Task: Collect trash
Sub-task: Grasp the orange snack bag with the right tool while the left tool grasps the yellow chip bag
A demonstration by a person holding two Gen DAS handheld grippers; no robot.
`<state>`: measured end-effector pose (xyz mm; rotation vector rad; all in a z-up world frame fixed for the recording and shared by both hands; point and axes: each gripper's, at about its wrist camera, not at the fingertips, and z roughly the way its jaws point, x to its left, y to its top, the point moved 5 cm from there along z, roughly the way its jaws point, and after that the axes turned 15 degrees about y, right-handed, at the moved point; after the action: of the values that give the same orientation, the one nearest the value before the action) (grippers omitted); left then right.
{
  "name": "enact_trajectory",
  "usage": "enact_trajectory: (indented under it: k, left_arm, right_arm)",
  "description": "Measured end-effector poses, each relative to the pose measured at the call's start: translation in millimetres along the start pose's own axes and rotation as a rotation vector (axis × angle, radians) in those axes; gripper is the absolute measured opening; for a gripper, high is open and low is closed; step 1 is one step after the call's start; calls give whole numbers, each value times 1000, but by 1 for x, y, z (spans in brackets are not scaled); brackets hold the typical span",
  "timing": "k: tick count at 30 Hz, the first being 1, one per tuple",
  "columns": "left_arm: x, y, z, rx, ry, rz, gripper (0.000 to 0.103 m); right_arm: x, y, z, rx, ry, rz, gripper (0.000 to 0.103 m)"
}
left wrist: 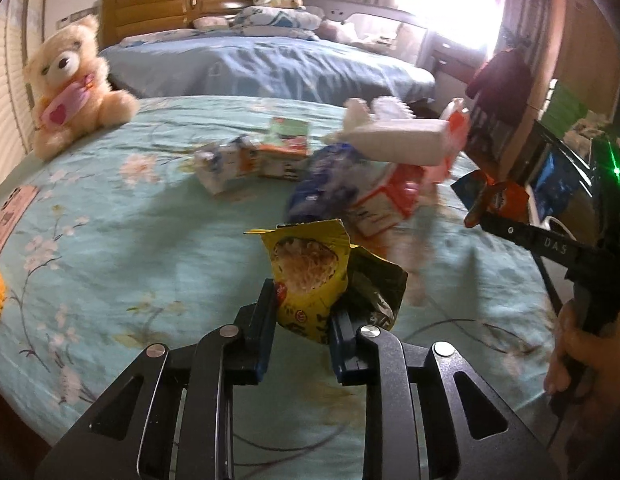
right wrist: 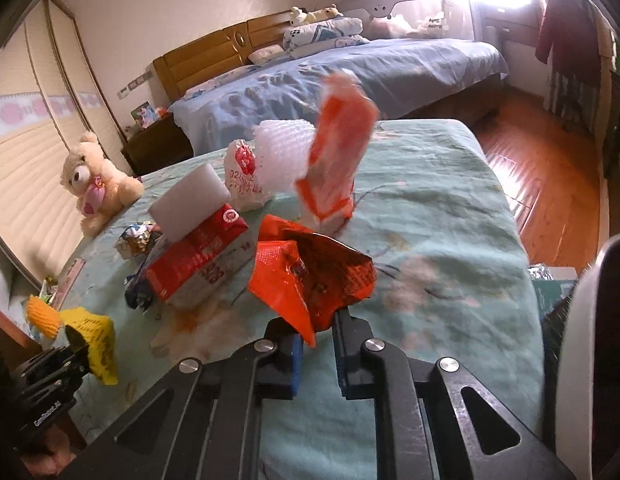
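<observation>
My left gripper [left wrist: 304,312] is shut on a yellow snack wrapper [left wrist: 310,272], which stands up crumpled between its jaws. That gripper and the wrapper [right wrist: 96,334] also show at the lower left of the right wrist view. My right gripper [right wrist: 313,328] is shut on a crinkled red foil wrapper [right wrist: 310,276]; from the left wrist it appears at the right edge [left wrist: 497,208]. Beyond both lies a trash pile on the teal floral bedspread [left wrist: 110,220]: a red milk carton [right wrist: 198,256], a white foam block [right wrist: 190,200], white foam netting [right wrist: 282,152], an orange packet [right wrist: 337,152] and a printed plastic bag [right wrist: 244,176].
A cream teddy bear [left wrist: 70,80] sits at the bedspread's far left edge. More cartons [left wrist: 246,160] and a blue bag [left wrist: 329,184] lie mid-surface. An orange foam net [right wrist: 42,316] rests at the left edge. A blue-sheeted bed [left wrist: 270,64] stands behind, wooden floor [right wrist: 549,184] to the right.
</observation>
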<state>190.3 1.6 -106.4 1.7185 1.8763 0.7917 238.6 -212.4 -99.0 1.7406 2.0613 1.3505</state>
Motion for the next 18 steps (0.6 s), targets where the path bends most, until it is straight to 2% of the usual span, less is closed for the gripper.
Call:
enact_trajectory:
  k: [18]
  left_arm:
    - [-83,5,-22,-40,-127,144,22]
  right_arm:
    - [-20,-31,-65,-59,-4,82,13]
